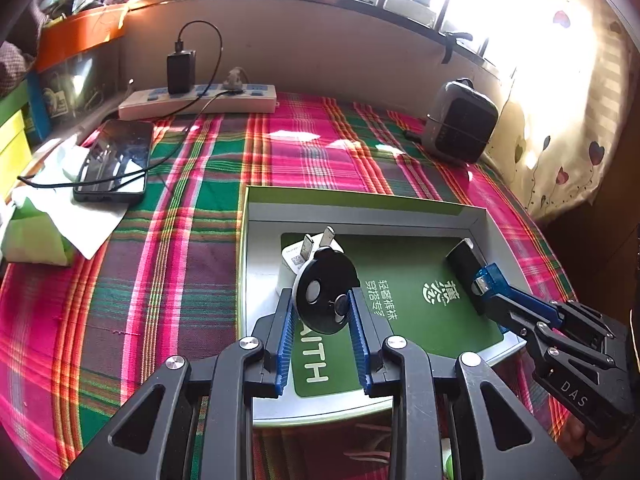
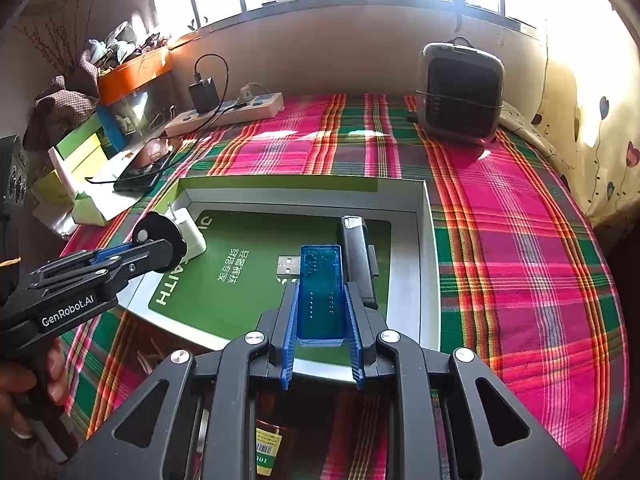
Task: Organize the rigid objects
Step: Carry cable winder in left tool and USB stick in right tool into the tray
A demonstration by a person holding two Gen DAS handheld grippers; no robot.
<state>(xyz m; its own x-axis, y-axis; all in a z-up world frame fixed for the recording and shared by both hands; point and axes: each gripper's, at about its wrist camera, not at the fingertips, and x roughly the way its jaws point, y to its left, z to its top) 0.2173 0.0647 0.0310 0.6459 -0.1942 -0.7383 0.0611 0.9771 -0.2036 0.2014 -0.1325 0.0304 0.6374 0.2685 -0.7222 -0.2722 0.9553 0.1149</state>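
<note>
A shallow white box (image 1: 360,208) with a green liner lies on the plaid cloth. Over its left part my left gripper (image 1: 320,294) is shut on a black round disc (image 1: 326,292), held upright between the blue pads. Behind the disc a white plug charger (image 1: 294,258) lies in the box. Over the right part my right gripper (image 2: 321,287) is shut on a blue translucent USB stick (image 2: 322,292), its metal plug pointing left. A black lighter-shaped object (image 2: 356,256) lies in the box just right of the stick. Each gripper also shows in the other view, the left gripper (image 2: 160,244) and the right gripper (image 1: 486,286).
A white power strip (image 1: 200,100) with a black adapter stands at the back left. A phone (image 1: 116,160) on a cable and a tissue pack (image 1: 48,216) lie at the left. A grey box-shaped device (image 1: 460,120) stands at the back right. A hand (image 2: 24,392) holds the left gripper's handle.
</note>
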